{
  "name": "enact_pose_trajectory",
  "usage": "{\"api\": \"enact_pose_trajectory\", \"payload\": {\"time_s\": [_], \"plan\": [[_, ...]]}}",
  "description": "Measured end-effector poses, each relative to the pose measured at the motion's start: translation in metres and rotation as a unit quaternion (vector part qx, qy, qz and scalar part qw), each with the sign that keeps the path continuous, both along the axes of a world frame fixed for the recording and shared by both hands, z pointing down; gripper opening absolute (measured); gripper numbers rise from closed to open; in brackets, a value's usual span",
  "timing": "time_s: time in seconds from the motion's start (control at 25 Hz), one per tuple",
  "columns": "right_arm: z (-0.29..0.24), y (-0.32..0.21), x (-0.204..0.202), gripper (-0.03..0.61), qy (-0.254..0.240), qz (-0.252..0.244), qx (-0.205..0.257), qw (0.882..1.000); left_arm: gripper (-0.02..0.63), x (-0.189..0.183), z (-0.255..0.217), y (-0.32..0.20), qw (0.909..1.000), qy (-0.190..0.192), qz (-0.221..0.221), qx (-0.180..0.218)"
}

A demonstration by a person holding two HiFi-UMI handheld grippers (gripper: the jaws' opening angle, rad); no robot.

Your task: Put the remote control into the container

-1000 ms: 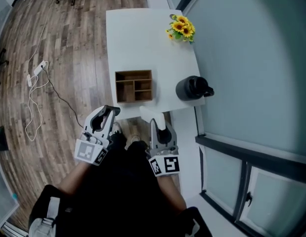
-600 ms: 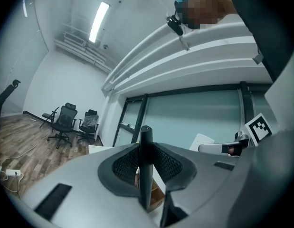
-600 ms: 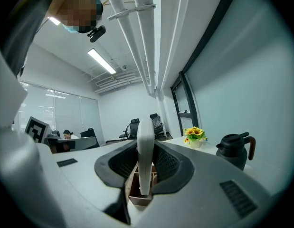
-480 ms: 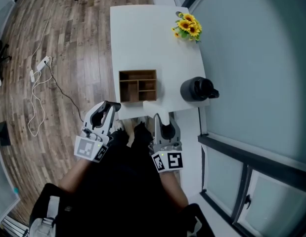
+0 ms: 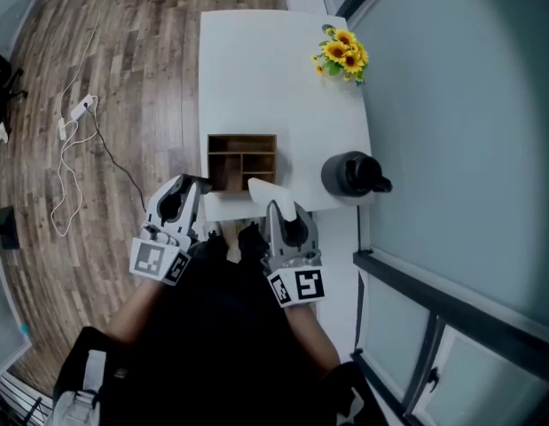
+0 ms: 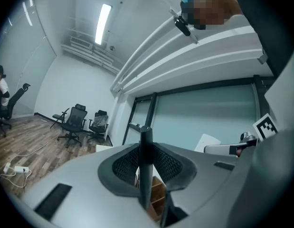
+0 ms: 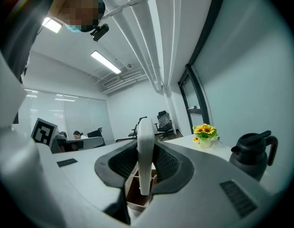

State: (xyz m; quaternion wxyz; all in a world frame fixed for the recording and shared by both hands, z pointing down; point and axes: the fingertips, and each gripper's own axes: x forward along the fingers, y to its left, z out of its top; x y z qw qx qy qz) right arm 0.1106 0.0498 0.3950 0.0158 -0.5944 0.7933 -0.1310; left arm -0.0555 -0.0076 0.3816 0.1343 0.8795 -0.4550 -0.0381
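Observation:
The wooden container (image 5: 241,161) with several compartments stands near the white table's (image 5: 256,78) front edge. My left gripper (image 5: 187,193) is shut on a thin black remote (image 6: 146,165), held edge-up, just short of the table's front left corner. My right gripper (image 5: 281,213) is shut on a white remote (image 5: 263,188), whose tip lies over the table edge by the container's front right corner. In the right gripper view the white remote (image 7: 145,160) stands upright between the pads, with the container (image 7: 137,190) right behind it. The left gripper view shows the container (image 6: 156,201) low behind the black remote.
A black kettle (image 5: 352,174) stands at the table's right edge, close to my right gripper. A pot of sunflowers (image 5: 343,51) sits at the far right corner. Cables and a power strip (image 5: 79,109) lie on the wooden floor to the left. A glass wall runs along the right.
Both grippers have moved forward towards the table with their remotes. The white remote's tip now reaches over the table's front edge beside the container.

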Motion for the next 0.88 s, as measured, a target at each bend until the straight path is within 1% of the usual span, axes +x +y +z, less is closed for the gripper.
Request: {"api": "enact_pose_trajectory", "payload": {"time_s": [0.12, 0.24, 0.56, 0.68, 0.88], "plan": [[0.0, -0.005, 0.003, 0.092, 0.001, -0.005, 0.001, 1.0, 0.083, 0.001, 0.005, -0.006, 1.0, -0.005, -0.005, -0.005], [0.0, -0.01, 0.007, 0.092, -0.002, -0.006, 0.001, 1.0, 0.083, 0.003, 0.001, -0.012, 0.9999, -0.006, -0.009, -0.001], [0.005, -0.012, 0.011, 0.092, -0.005, -0.002, -0.007, 1.0, 0.083, 0.009, 0.01, -0.024, 0.9999, -0.009, -0.006, -0.008], [0.008, -0.013, 0.015, 0.092, -0.005, 0.0, -0.01, 1.0, 0.083, 0.013, 0.012, -0.032, 1.0, -0.003, -0.008, -0.004], [0.012, -0.015, 0.017, 0.092, -0.003, -0.001, -0.018, 1.0, 0.083, 0.015, 0.031, -0.044, 0.9998, -0.011, -0.009, -0.013]]}}
